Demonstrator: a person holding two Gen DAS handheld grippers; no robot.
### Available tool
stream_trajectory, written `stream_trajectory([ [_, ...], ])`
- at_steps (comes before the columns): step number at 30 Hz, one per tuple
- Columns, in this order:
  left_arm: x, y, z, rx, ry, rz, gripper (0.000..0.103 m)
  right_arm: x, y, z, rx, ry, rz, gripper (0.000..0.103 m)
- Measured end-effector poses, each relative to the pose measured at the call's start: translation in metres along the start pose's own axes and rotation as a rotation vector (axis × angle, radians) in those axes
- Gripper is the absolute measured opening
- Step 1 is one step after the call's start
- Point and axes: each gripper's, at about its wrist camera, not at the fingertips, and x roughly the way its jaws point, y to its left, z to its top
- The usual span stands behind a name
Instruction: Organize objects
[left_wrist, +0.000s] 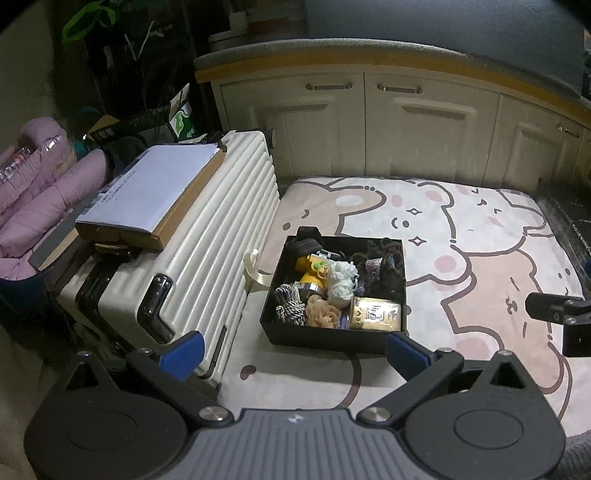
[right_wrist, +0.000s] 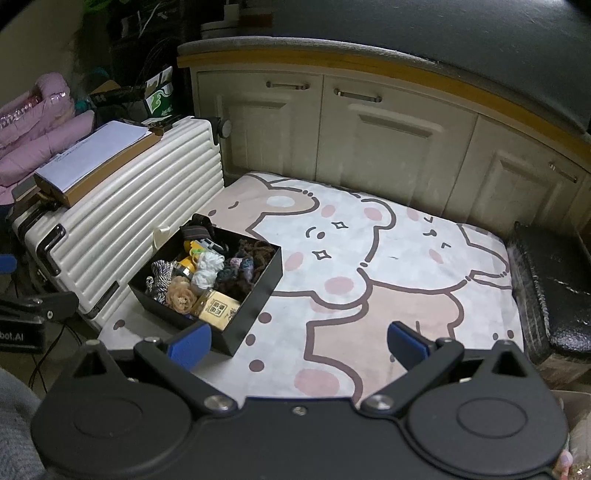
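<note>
A black open box (left_wrist: 325, 336) (right_wrist: 255, 306) sits on a bear-print mat (left_wrist: 480, 266) (right_wrist: 369, 280), beside a white suitcase. Inside lie a gold packet (left_wrist: 375, 314) (right_wrist: 219, 308), a beige fabric flower (left_wrist: 323, 312) (right_wrist: 181, 297), white yarn (left_wrist: 341, 282) (right_wrist: 207, 271), striped cord (left_wrist: 290, 304) (right_wrist: 160, 275), dark knitted pieces (left_wrist: 382, 264) (right_wrist: 251, 260) and a yellow item (left_wrist: 308, 267) (right_wrist: 188, 247). My left gripper (left_wrist: 293, 354) hovers open just in front of the box, holding nothing. My right gripper (right_wrist: 295, 345) is open and empty over the mat, the box at its left finger.
A ribbed white suitcase (left_wrist: 207, 236) (right_wrist: 122, 206) lies left of the box with a paper-topped cardboard box (left_wrist: 147, 192) (right_wrist: 92, 158) on it. Pink padded bedding (left_wrist: 40, 184) is far left. Cream cabinets (left_wrist: 388, 125) (right_wrist: 369, 136) back the mat. A black case (right_wrist: 550, 291) borders the mat's right.
</note>
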Motion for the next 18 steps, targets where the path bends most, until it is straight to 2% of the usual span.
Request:
stream_trajectory([
  [18, 0.0059, 0.0037, -0.0001, -0.020, 0.033, -0.019, 0.103, 0.0024, -0.0002, 0.0006, 0.004, 0.006, -0.003, 0.103],
])
